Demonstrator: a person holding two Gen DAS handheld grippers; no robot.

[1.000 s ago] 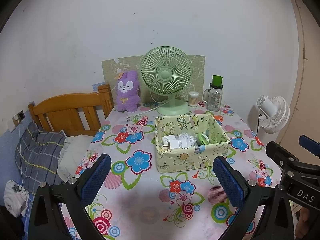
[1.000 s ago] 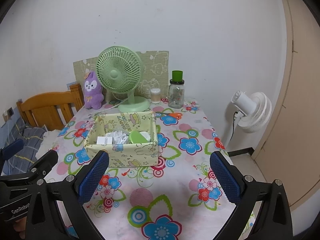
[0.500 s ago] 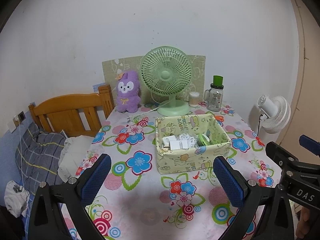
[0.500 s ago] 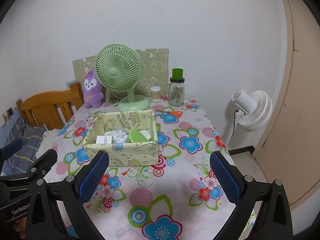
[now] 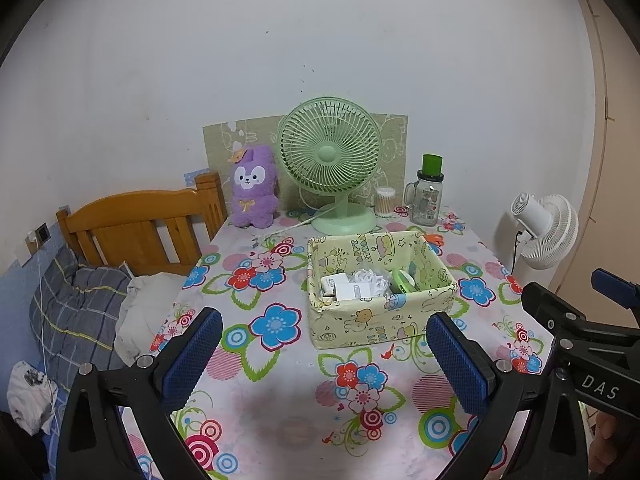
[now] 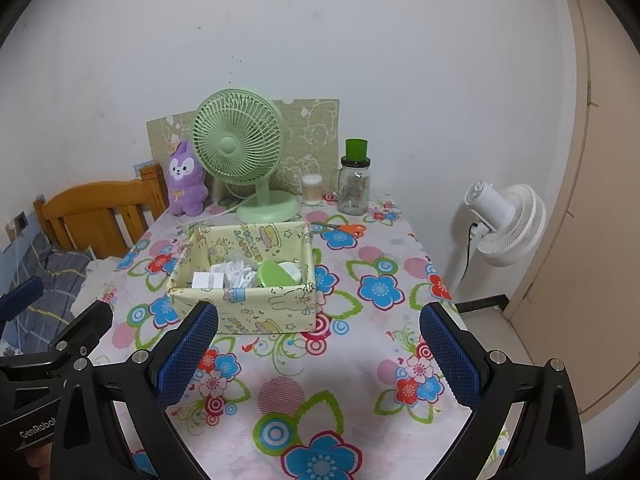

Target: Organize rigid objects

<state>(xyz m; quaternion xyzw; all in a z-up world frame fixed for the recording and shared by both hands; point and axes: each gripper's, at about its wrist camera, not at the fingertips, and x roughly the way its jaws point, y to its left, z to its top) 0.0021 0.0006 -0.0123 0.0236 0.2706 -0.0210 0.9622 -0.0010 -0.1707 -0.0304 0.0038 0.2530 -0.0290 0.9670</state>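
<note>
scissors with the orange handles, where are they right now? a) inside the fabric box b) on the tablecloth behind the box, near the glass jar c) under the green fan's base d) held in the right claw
b: the orange-handled scissors lie flat on the tablecloth just beyond the far right corner of the fabric box, in front of the glass jar, and both claws are open and empty.

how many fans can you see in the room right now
2. A green desk fan stands at the back of the table, beside the purple plush. A white fan stands on the floor, right of the table.
</note>
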